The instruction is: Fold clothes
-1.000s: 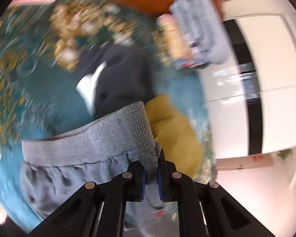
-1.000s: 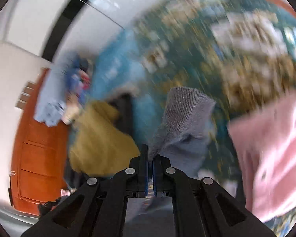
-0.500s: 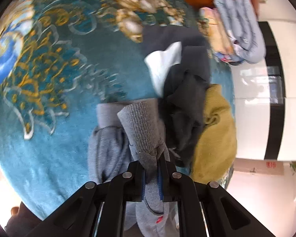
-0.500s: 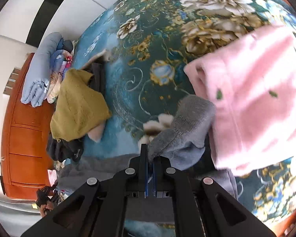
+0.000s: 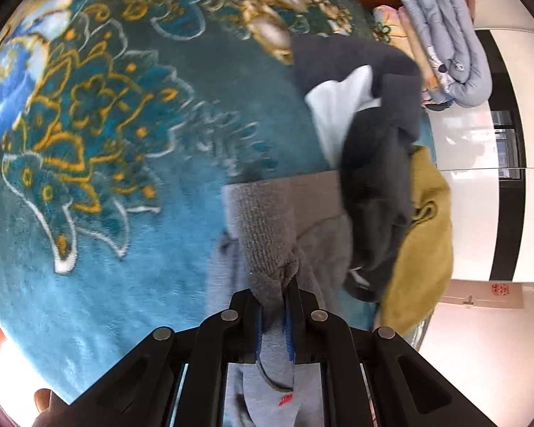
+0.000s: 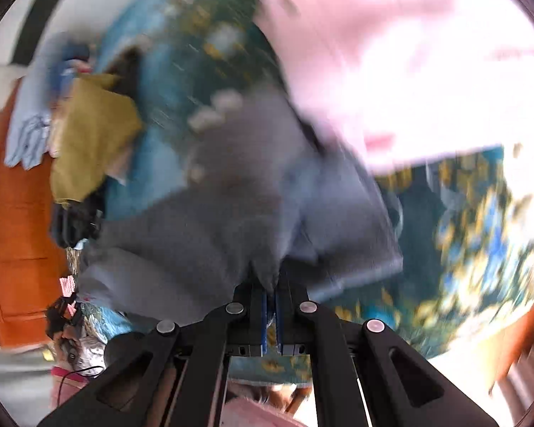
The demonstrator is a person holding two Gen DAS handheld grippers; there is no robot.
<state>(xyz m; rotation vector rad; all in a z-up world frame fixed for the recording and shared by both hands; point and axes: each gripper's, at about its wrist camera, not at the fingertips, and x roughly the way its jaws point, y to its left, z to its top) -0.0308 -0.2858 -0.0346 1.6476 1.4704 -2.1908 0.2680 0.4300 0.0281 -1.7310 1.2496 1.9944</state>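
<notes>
Grey sweatpants (image 5: 267,220), ribbed waistband uppermost, are hanging between two handheld grippers over a teal floral blanket (image 5: 124,142) as a folding step is being carried out. The left gripper (image 5: 275,315) is pinching a bunched corner of the waistband, its blue-padded jaws drawn together on the cloth, with more grey fabric and a small red logo trailing below them. The right gripper (image 6: 271,297) is clamping another grey edge of the same garment, jaws nearly touching; that view is heavily blurred, so exactly which edge it is gripping cannot be told.

The sweatpants are draping partly onto the blanket, touching a dark grey garment (image 5: 373,192) that is lying just beside a mustard sweater (image 5: 423,249). A pink garment (image 6: 391,57) is spread on the blanket near the far end of the sweatpants in the right wrist view. Beyond the dark garment, a stack of folded bedding (image 5: 448,39) is sitting at the blanket's edge against an orange wooden cabinet (image 6: 14,213).

Doing this step well probably means keeping both grips firm and level so the waistband is pulled taut, then carrying the sweatpants toward the open patterned part of the blanket, away from the dark garment and the pink one. The likely risk is the hanging legs snagging or dragging those neighbours, or the thick waistband slipping from the pads if the two grippers are pulled too far apart.
</notes>
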